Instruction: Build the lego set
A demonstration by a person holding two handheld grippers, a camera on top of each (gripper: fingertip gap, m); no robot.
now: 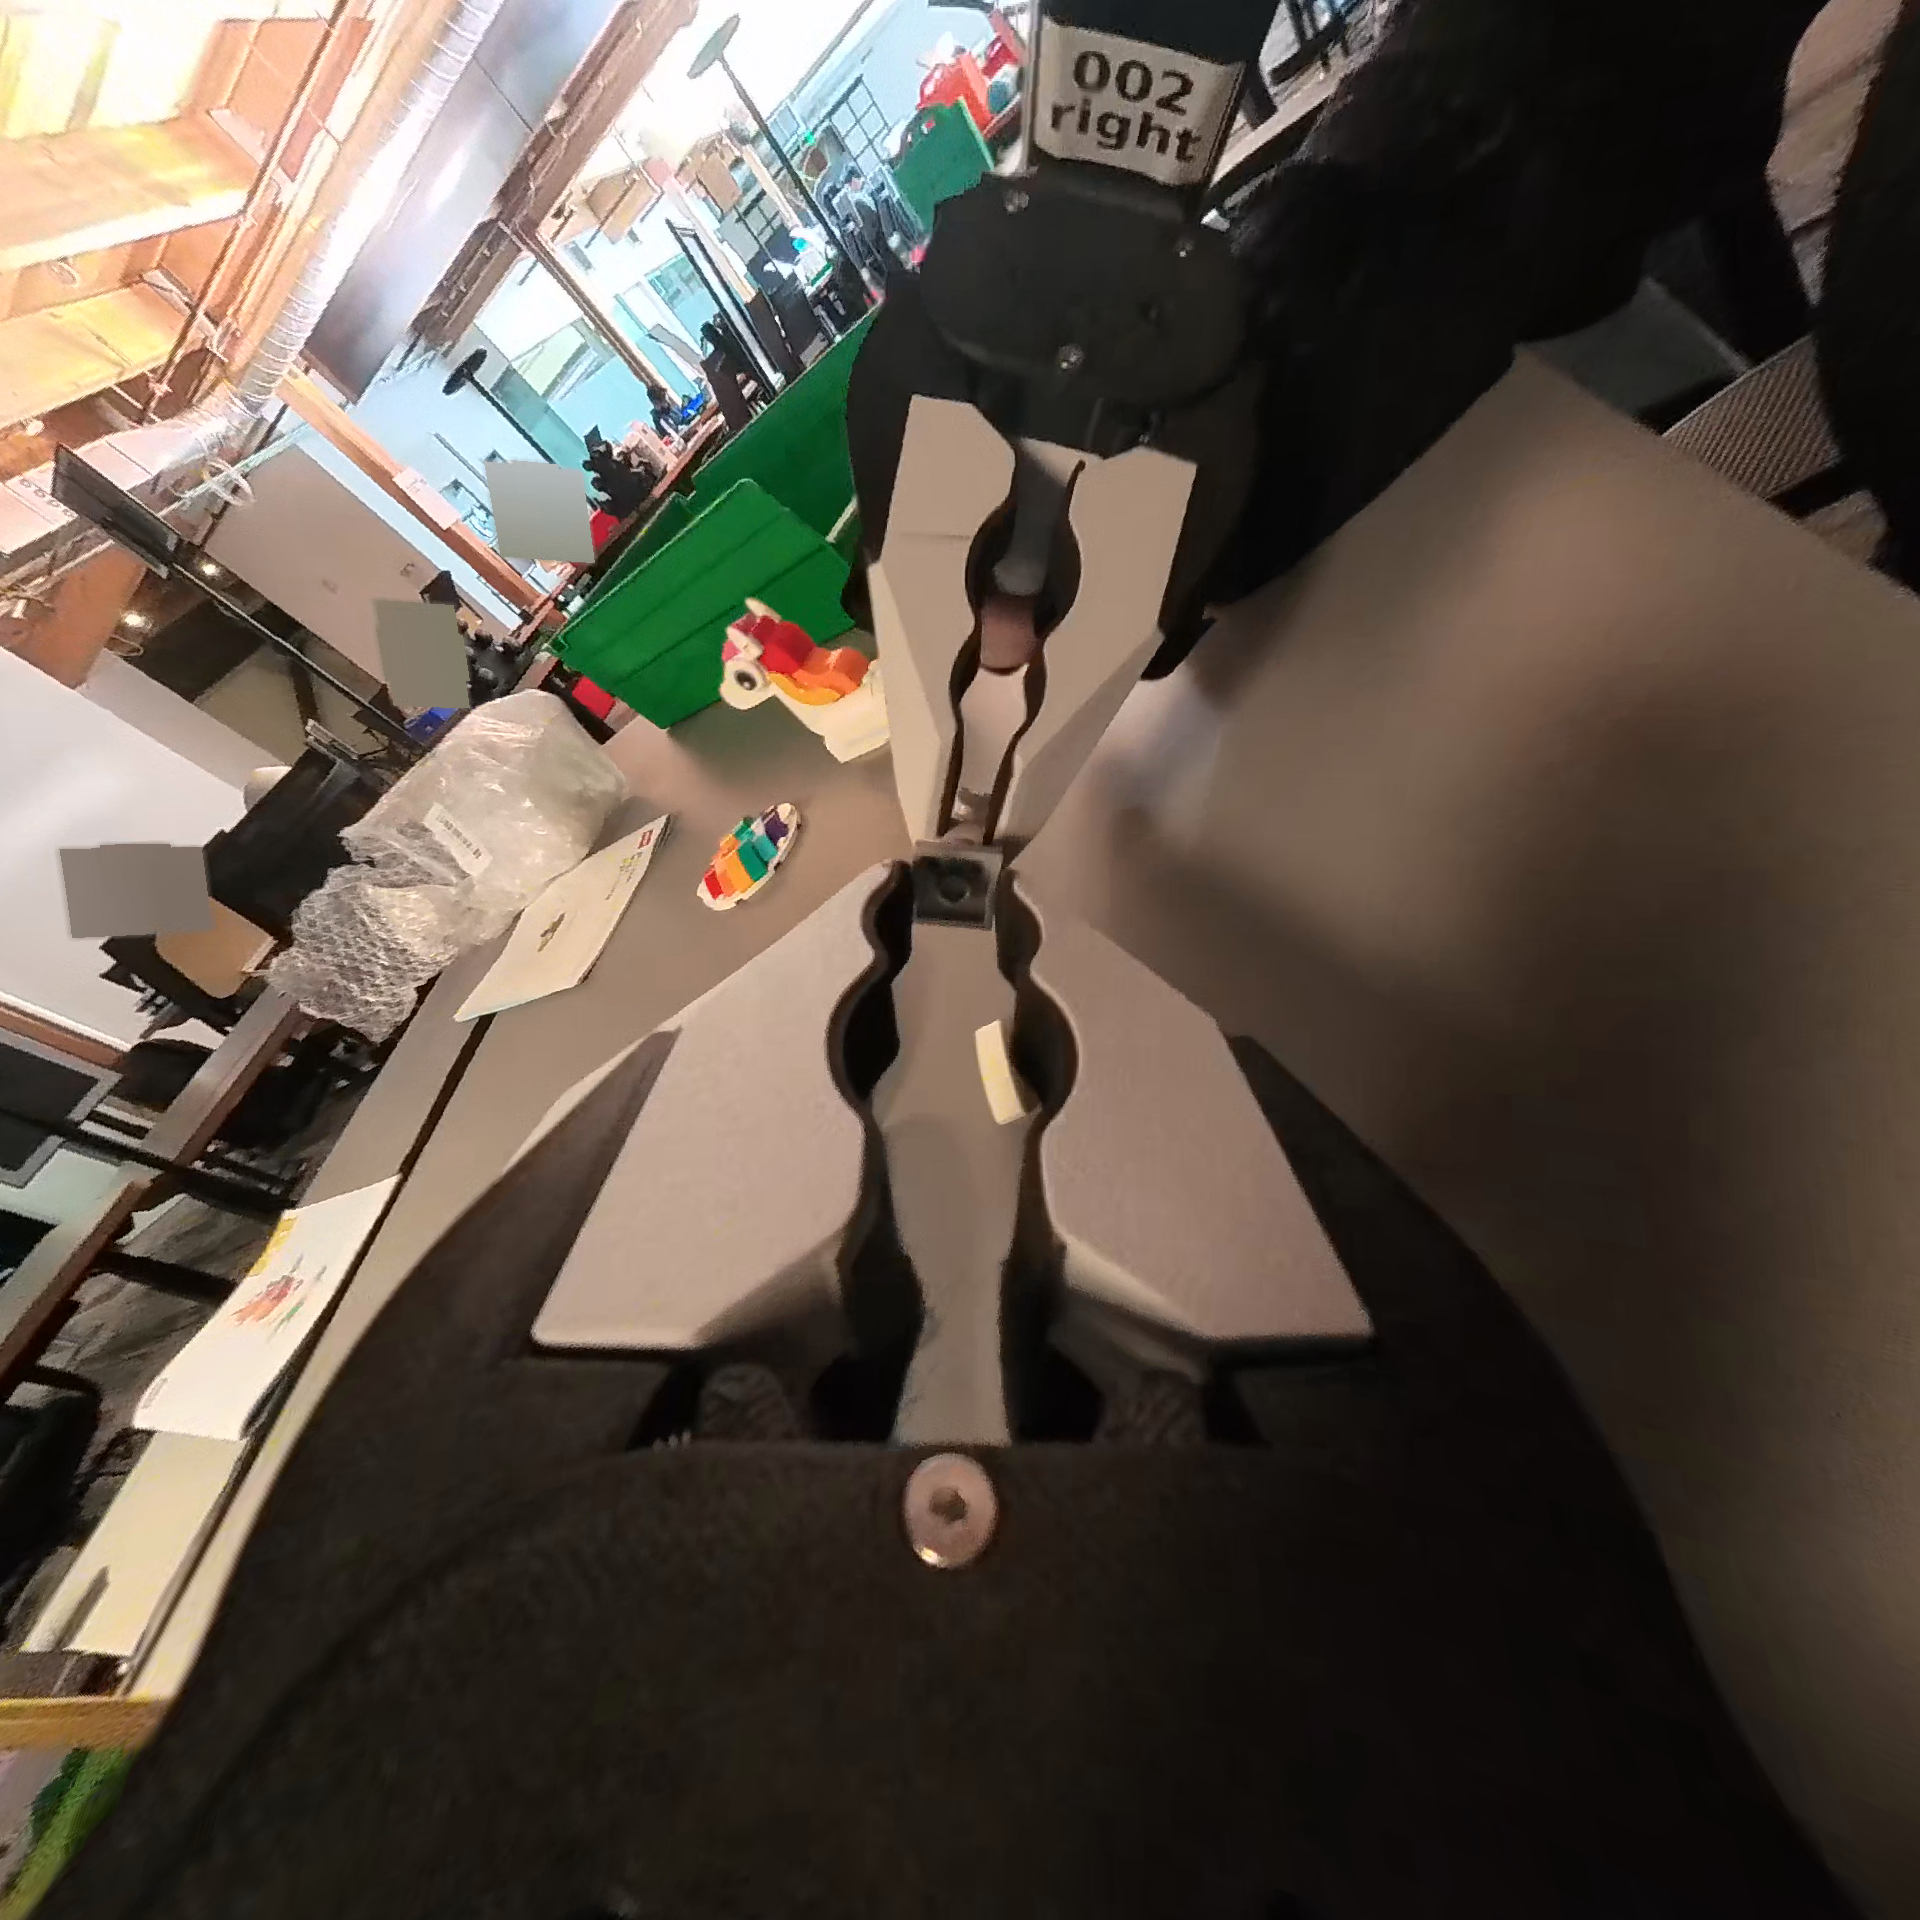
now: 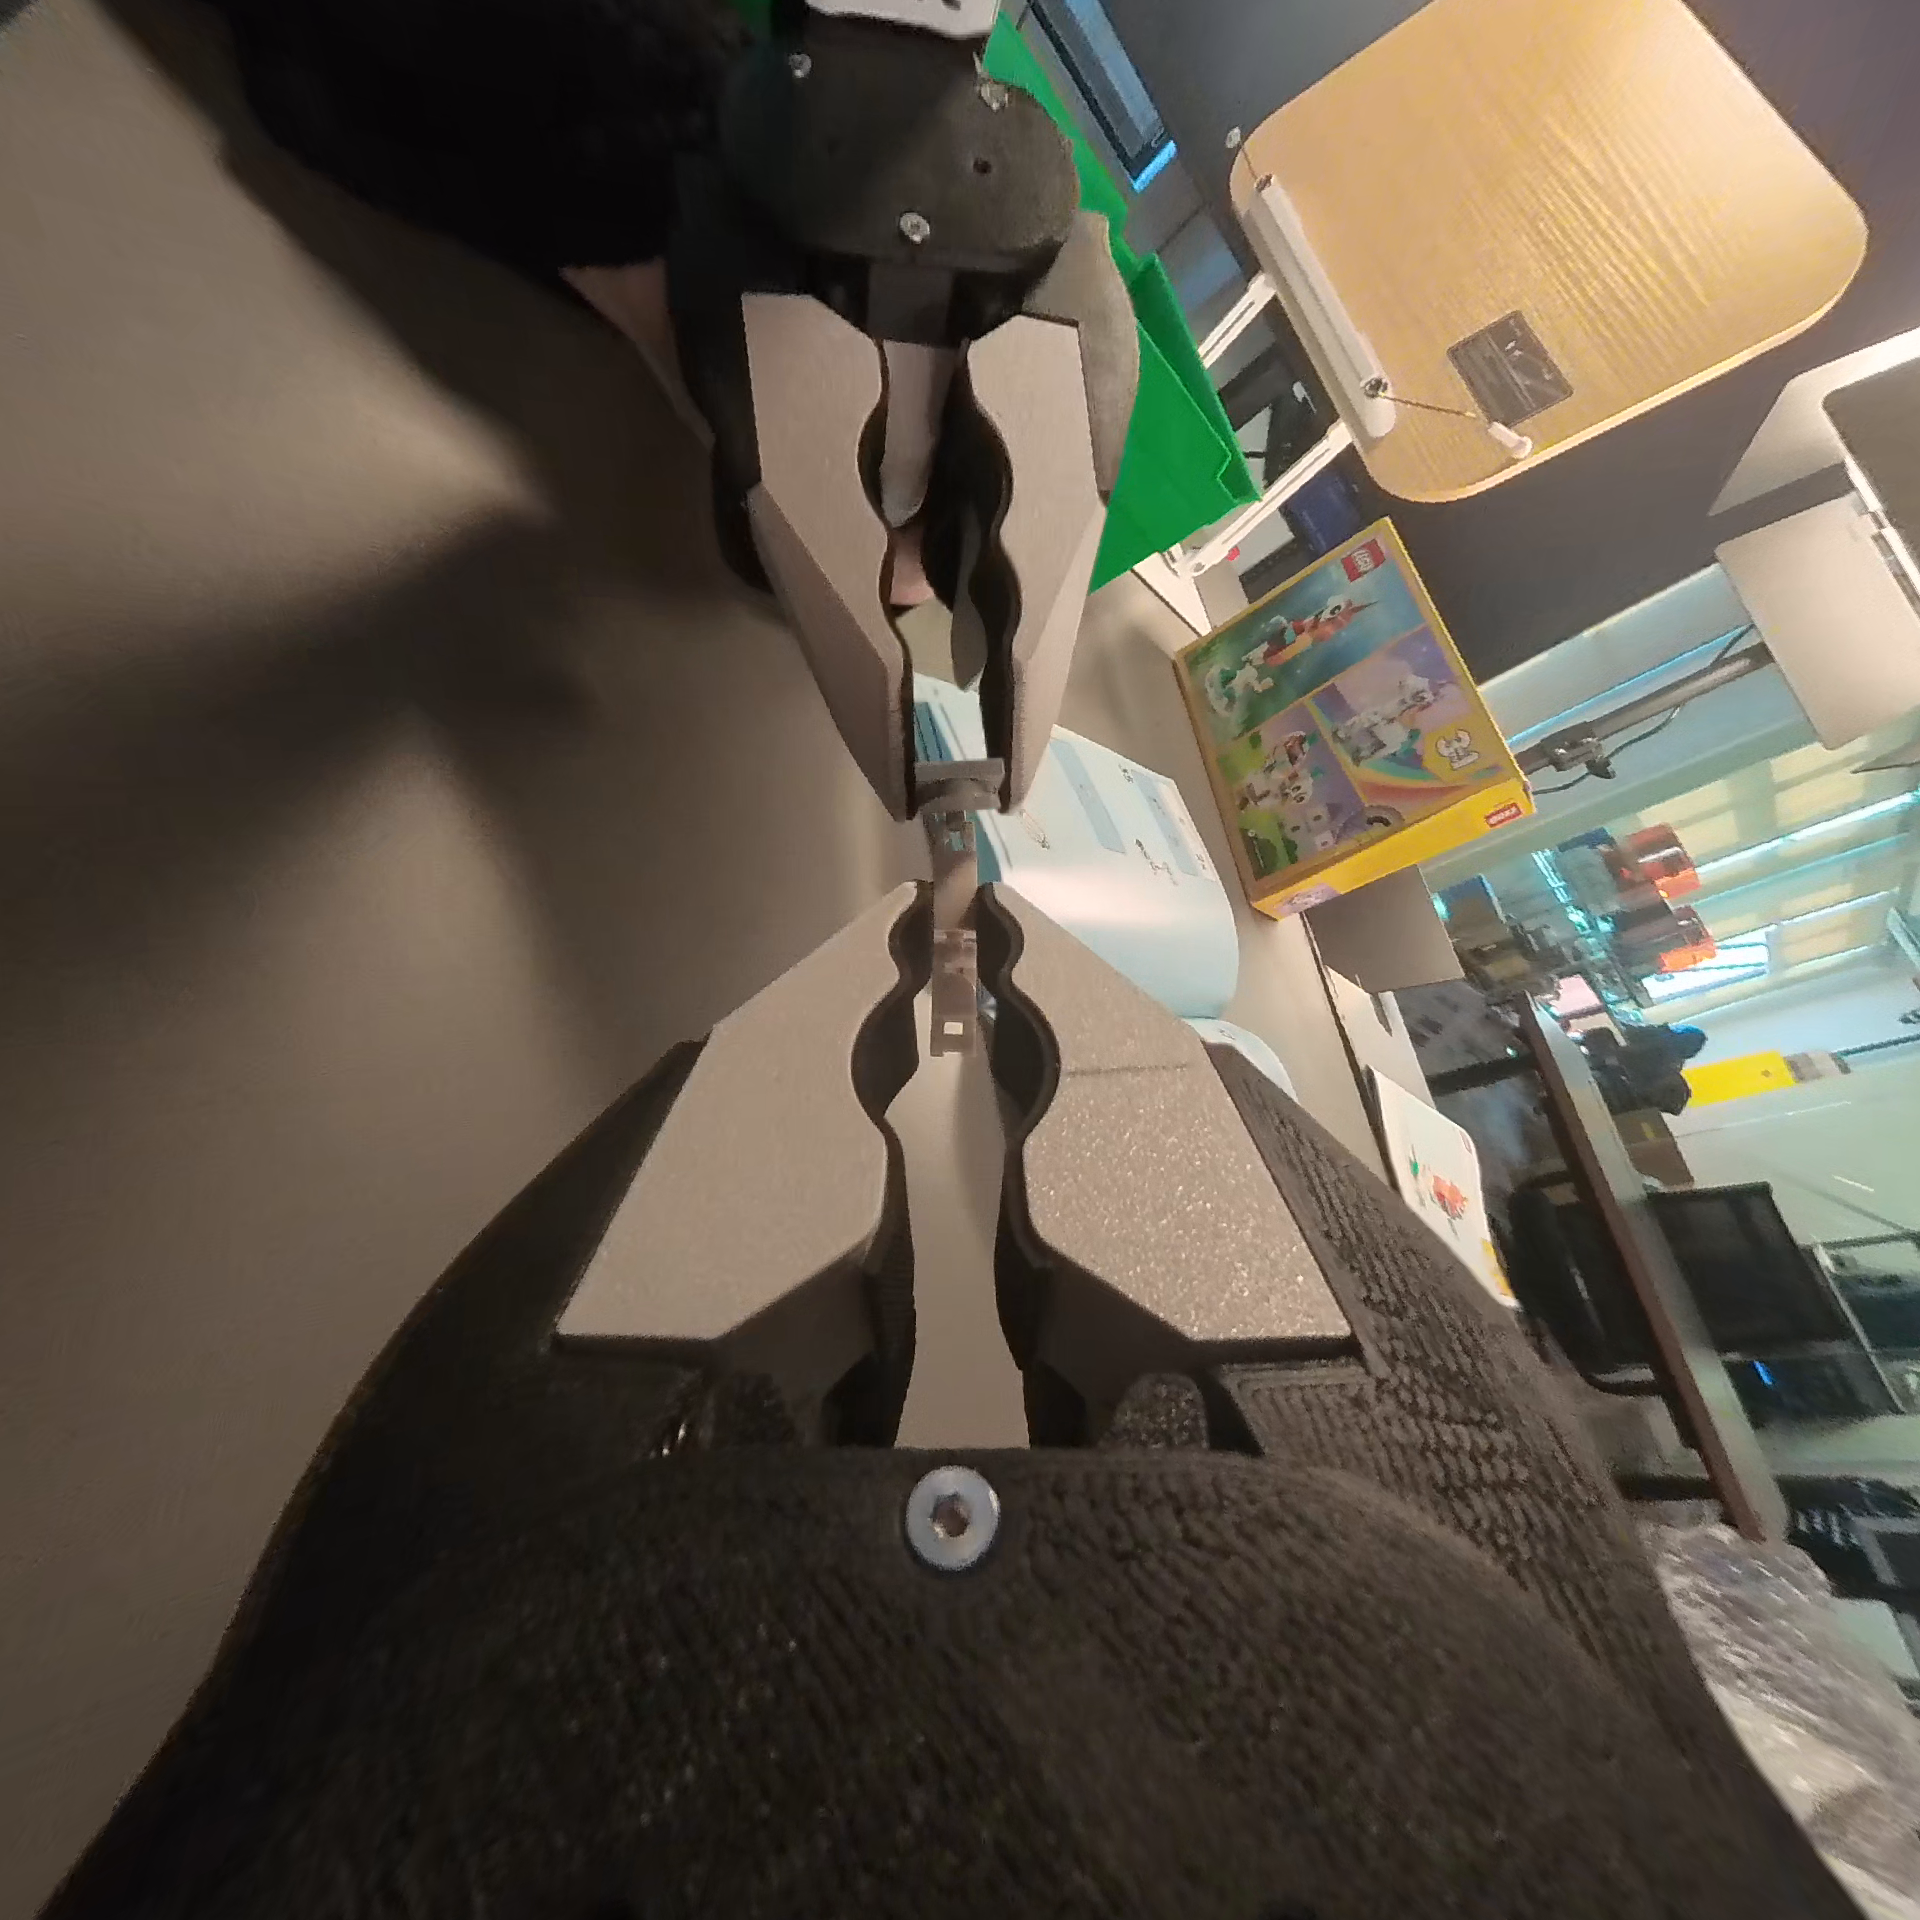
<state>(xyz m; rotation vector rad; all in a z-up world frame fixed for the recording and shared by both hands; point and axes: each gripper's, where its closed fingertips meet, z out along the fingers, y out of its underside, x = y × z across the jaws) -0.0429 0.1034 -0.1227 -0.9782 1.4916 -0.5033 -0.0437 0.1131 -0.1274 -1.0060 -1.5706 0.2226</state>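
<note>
So I've got the left hand-held gripper (image 1: 952, 894) pinching a small dark grey square lego piece (image 1: 952, 889) tip-to-tip against the right hand-held gripper (image 2: 954, 914), clamped on a thin grey lego bar (image 2: 951, 883) lying lengthwise along its fingers, above the bench (image 1: 1507, 831).

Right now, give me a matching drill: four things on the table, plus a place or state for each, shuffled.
Things:
1. dark grey brick
2. unicorn model
3. set box
4. bubble wrap

Places or states:
A. standing at the table's far edge
B. beside the green bins
C. pinched in the left tool
D. crumpled next to a booklet

Pairs: 1-C, 2-B, 3-A, 4-D
</note>
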